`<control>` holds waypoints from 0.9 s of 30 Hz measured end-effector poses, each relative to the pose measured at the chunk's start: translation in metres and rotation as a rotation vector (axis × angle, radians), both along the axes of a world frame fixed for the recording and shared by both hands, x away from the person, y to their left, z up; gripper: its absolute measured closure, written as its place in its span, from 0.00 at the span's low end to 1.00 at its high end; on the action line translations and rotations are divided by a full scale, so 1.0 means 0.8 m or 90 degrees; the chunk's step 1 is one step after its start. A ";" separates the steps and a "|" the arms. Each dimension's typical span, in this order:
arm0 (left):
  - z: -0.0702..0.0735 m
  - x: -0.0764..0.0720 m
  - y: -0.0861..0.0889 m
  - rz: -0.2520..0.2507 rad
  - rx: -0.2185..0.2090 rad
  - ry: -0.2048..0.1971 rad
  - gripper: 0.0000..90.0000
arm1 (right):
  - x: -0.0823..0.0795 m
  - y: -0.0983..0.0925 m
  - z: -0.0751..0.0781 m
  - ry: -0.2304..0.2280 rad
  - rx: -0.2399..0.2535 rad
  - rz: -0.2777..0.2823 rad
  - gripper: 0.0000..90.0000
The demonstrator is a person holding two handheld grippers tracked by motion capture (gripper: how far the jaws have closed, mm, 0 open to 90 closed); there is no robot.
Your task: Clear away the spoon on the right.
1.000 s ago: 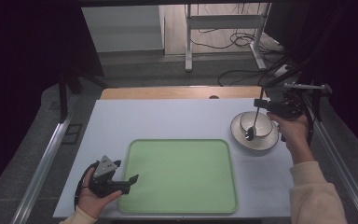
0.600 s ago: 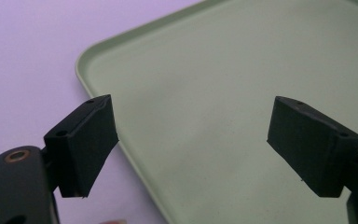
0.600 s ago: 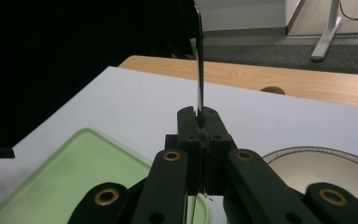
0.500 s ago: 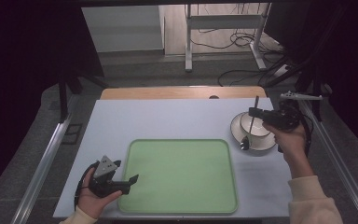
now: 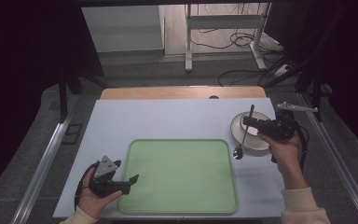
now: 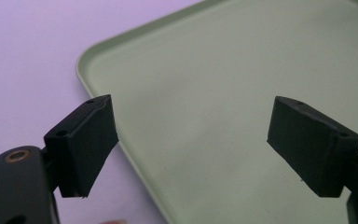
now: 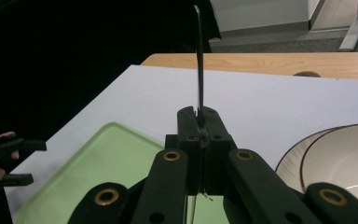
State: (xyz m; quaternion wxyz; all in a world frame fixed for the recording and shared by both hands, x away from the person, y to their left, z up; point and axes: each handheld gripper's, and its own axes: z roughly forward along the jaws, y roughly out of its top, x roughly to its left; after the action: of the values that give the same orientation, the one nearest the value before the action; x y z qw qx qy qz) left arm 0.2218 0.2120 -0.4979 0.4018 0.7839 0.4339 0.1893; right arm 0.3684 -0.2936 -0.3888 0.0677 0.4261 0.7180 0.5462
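High view: right gripper [image 5: 254,122] holds a metal spoon [image 5: 243,137] by its handle, jaws clamped tight on it. The spoon hangs nearly upright, handle tip up and far, bowl down just above the table [image 5: 168,116] at the left edge of the plate [image 5: 261,143], close to the right rim of the green tray [image 5: 182,205]. A white bowl [image 5: 249,128] sits on that plate, partly behind the gripper.

Right gripper view: handle rises straight out between the closed pads [image 7: 186,126]; the tray lies below and to the left, the bowl at right.

Left gripper [image 5: 123,183] rests at the near-left corner of the tray, jaws spread, nothing between them. Left gripper view confirms it: bare tray surface between the two pads [image 6: 86,144].

Step in hand, as judged: carrying the spoon from the dishes toward the tray. Next move calls for shifting further left over the tray, lowering until the spoon bowl touches, laying the handle flat, then releasing.

Hard to read: the spoon bowl is cut off below the jaws in the right gripper view; whether it touches the table cannot be told from above. Bowl contents not visible.
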 end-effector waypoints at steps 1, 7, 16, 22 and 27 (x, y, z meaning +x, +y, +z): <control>0.000 0.000 0.000 0.000 0.000 -0.001 0.17 | -0.002 0.002 0.000 0.000 -0.003 -0.001 0.98; 0.002 0.000 0.000 0.002 -0.001 -0.004 0.17 | -0.010 0.015 -0.003 0.016 0.008 0.027 0.98; 0.002 0.000 -0.001 -0.001 -0.001 -0.004 0.17 | -0.039 0.028 -0.005 0.051 0.019 0.046 0.98; 0.003 0.000 -0.002 -0.001 -0.002 -0.005 0.17 | -0.054 0.033 -0.008 0.060 0.029 0.052 0.98; 0.002 0.001 -0.002 -0.003 0.000 -0.003 0.17 | -0.062 0.043 -0.013 0.080 0.045 0.060 0.98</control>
State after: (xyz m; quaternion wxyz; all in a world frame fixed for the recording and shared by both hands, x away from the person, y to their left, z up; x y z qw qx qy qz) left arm 0.2224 0.2101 -0.4961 0.4033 0.7846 0.4309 0.1899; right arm 0.3188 -0.2592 -0.3993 -0.0185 0.4272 0.7205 0.5460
